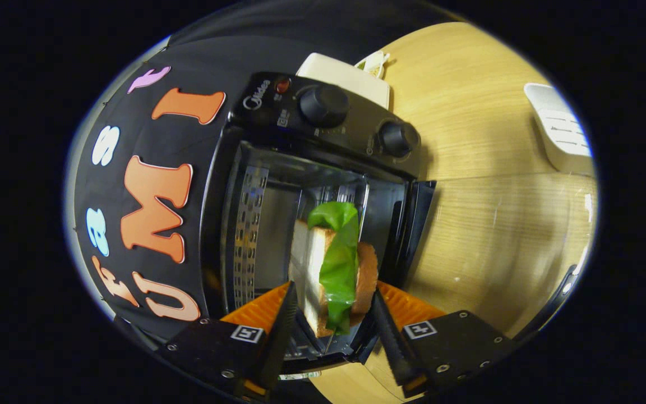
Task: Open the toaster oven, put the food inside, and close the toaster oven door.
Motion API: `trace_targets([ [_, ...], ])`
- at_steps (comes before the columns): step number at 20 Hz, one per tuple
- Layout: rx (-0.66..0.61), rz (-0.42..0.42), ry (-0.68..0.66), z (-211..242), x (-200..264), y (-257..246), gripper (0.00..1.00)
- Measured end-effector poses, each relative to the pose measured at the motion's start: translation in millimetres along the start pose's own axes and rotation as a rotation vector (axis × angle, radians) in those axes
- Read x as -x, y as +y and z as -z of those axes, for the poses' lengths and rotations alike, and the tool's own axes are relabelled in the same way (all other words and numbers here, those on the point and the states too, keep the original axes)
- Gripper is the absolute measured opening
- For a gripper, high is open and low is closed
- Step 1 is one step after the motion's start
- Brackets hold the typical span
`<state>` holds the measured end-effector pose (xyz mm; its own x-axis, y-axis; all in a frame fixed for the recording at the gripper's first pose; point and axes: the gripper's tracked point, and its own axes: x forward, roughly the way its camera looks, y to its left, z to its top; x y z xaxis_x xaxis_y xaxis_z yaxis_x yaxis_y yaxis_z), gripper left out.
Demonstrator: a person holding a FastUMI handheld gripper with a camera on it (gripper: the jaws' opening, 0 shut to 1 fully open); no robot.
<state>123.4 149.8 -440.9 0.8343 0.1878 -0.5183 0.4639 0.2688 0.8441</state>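
My hand-held gripper (331, 320), rolled sideways, has both fingers clamped on the sandwich (331, 269), holding it at the toaster oven's (323, 185) open mouth above the surface (485, 224).

Gripper (331, 314) clamps sandwich (334, 269) at open toaster oven (312, 168) mouth.

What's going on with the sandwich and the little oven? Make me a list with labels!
food: sandwich of bread with a green leaf
tool: tool, both fingers pressing the sandwich's sides
oven: black toaster oven, door open
door: glass door swung down flat over the wooden table
sandwich position: at the oven's mouth, inside not yet clear
knobs: two round knobs
nearby: white box on the table
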Motion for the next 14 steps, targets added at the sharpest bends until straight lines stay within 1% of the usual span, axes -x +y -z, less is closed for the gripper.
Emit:
trace_targets([
  [1, 0.007, 0.009, 0.014, 3, 4, -1, 0.83],
  [2, 0.029, 0.02, 0.013, 2, 9, -5, 0.93],
  [3, 0.059, 0.023, 0.0, 1, 16, -8, 0.97],
  [5, 0.112, 0.015, -0.002, -1, 34, -8, 0.98],
  [7, 0.162, -0.003, -0.002, -4, 63, -2, 0.98],
  [9, 0.245, -0.025, -0.009, -10, 94, 5, 0.98],
  [12, 0.461, -0.039, -0.011, -15, 138, 8, 0.98],
  [14, 0.619, -0.016, -0.008, -20, 168, -6, 0.98],
])
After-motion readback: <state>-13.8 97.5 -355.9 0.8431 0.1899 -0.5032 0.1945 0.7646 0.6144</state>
